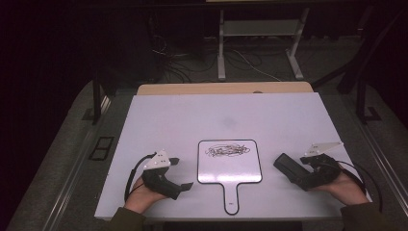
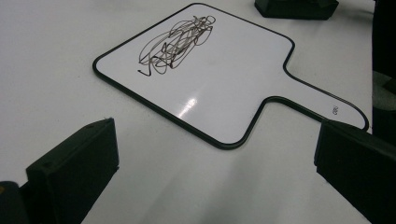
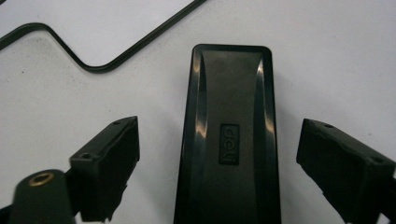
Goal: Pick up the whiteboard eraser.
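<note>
Flat white rectangular tabletop (image 1: 159, 125) over tan wooden board edge (image 1: 192, 88); grey carpet floor (image 1: 57, 159); white metal frame legs (image 1: 221, 53); tangled cables (image 1: 178, 65), possibly power leads; dark surroundings.

We see our right gripper (image 3: 218, 163) astride the black eraser (image 3: 229, 135), jaws clear of its sides, whiteboard edge (image 3: 100, 65) beyond.

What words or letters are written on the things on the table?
"deli" - raised on the top of the black whiteboard eraser, read along its length.
Small mark near the end of the handle of the paddle whiteboard - too small to read.
Black scribble on the whiteboard - only loops, no letters.
</note>
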Action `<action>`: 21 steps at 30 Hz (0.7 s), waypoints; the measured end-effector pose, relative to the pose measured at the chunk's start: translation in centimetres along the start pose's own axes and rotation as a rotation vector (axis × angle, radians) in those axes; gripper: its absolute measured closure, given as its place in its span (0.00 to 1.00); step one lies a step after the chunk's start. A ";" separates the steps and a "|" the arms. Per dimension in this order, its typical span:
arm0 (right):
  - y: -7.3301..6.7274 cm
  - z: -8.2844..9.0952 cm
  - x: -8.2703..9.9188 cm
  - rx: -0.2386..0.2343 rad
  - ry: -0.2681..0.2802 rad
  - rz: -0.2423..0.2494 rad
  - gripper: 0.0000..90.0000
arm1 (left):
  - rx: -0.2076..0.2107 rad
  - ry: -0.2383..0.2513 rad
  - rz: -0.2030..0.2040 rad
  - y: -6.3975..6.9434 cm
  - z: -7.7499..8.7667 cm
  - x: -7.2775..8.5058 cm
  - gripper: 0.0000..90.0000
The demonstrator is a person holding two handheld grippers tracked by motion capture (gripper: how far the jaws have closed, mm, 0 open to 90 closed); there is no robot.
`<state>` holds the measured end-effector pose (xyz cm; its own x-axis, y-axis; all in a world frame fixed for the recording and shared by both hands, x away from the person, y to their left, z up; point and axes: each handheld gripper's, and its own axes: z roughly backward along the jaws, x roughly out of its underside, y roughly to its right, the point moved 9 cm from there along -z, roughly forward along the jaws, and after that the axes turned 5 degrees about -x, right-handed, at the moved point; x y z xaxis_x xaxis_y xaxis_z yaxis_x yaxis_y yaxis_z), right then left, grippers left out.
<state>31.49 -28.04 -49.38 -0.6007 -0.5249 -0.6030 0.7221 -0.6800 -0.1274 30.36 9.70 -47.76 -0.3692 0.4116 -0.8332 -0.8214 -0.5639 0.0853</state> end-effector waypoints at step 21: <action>0.2 -1.5 0.5 0.055 -0.102 0.006 0.36 | 0.002 0.002 0.007 0.0 0.0 0.0 0.00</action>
<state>31.90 -27.69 -50.84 -0.6303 -0.5767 -0.5197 0.7076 -0.7022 -0.0790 30.39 9.70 -47.76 -0.3739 0.4067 -0.8335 -0.8197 -0.5654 0.0918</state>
